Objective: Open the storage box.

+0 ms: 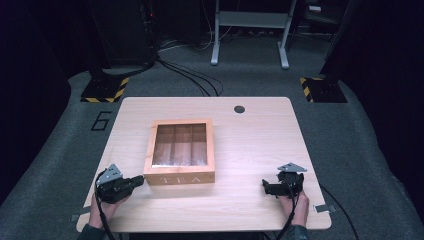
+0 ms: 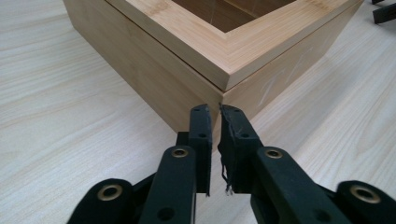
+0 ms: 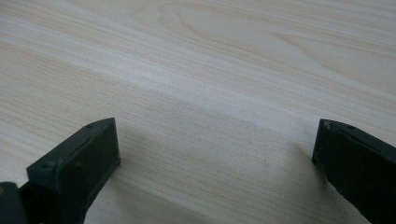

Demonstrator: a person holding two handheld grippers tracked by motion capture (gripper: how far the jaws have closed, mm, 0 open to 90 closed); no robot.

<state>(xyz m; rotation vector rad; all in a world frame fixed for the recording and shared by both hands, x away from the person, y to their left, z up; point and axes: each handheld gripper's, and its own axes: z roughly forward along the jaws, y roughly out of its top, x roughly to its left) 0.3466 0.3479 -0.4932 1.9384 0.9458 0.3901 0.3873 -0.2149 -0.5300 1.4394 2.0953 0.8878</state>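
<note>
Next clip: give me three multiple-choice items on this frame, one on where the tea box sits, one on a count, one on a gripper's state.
1. Where does the tea box sit on the table?
A. left of centre
B. far right corner
C. hanging off the near edge

2. How many compartments show through its lid?
A. one
B. three
C. six

3. How do the right gripper jaws stand?
A. shut on the box
B. shut on nothing
C. wide apart over bare wood

Key: 1 A, the high view shows it nearer the left gripper; 2 B, two dividers show under the glass; 3 C, the right gripper view shows bare table between them.
</note>
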